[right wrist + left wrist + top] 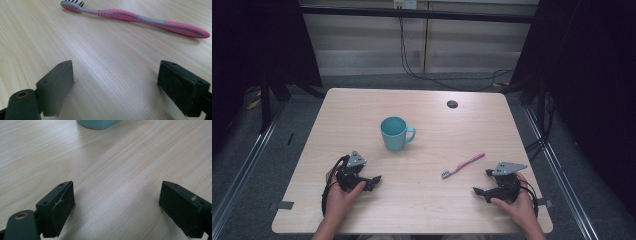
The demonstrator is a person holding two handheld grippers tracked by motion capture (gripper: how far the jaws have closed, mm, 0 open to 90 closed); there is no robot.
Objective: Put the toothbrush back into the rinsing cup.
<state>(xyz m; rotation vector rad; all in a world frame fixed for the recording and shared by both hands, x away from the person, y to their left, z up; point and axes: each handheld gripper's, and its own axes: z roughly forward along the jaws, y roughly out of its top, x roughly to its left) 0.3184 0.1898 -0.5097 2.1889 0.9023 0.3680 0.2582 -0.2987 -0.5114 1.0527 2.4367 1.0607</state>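
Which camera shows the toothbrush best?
The right gripper view: the toothbrush lies close ahead, its bristles, pink handle and grey stripe all sharp. The high view shows it whole but tiny, right of the mug.

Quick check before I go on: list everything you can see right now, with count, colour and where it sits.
mug: one, teal, upright near the table's middle, handle toward the right of the high view
toothbrush: one, pink and grey, lying flat right of the mug, bristle end toward the person
table: one, light wood, with a dark round hole near its far right edge
cables: several, black, on the floor beyond the table
left hand-held gripper: one, black with a grey plate, near left of the table, jaws open and empty
right hand-held gripper: one, black with a grey plate, near right, jaws open and empty, toothbrush ahead of it
hands: two, one on each gripper
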